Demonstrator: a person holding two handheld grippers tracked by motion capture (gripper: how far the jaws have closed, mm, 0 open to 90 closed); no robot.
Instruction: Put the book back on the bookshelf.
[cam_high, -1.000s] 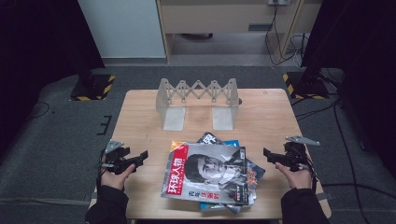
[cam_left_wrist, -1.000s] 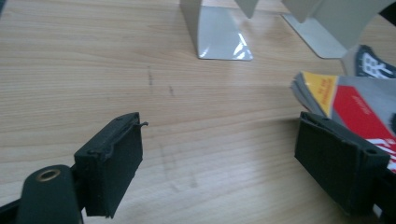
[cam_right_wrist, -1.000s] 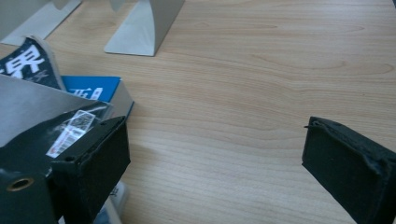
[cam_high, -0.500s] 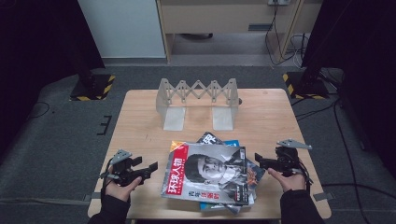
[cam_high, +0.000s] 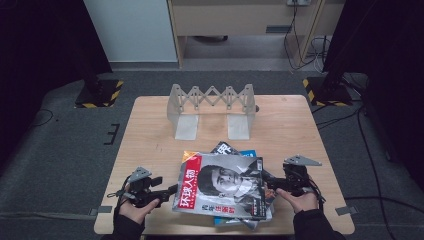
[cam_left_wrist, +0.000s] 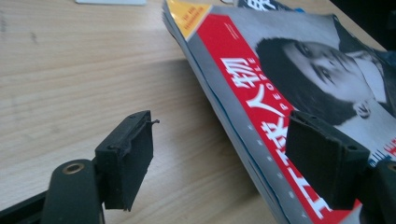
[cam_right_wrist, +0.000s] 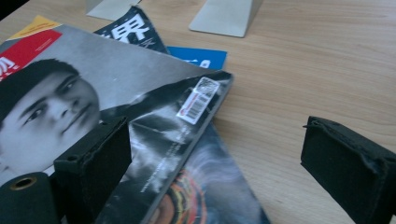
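At the near edge of the table: both grippers flank a loose pile of magazines, one on each side
Left gripper (cam_high: 170, 190): jaws have just been closing a little yet stand fairly wide; one pad hangs over bare wood, the other over the red spine strip, nothing pinched
Right gripper (cam_high: 267, 184): jaws wide, one pad above the dark cover corner, the other above the wood, nothing held
Top magazine (cam_high: 222, 185): red-spined portrait cover, lying askew on the pile, its spine edge raised slightly off the table (cam_high: 150, 130)
Lower magazines (cam_right_wrist: 210, 191): fanned out beneath, corners poking past the top one
Folding rack (cam_high: 212, 107): stands well apart at the far side, likely the destination
Doing it well: slide one left pad under the spine, keep the other on top, and close only when the whole thickness sits between them
Risk: catching just the cover would let pages sag or tear
Right side: I'd steady the pile rather than pull
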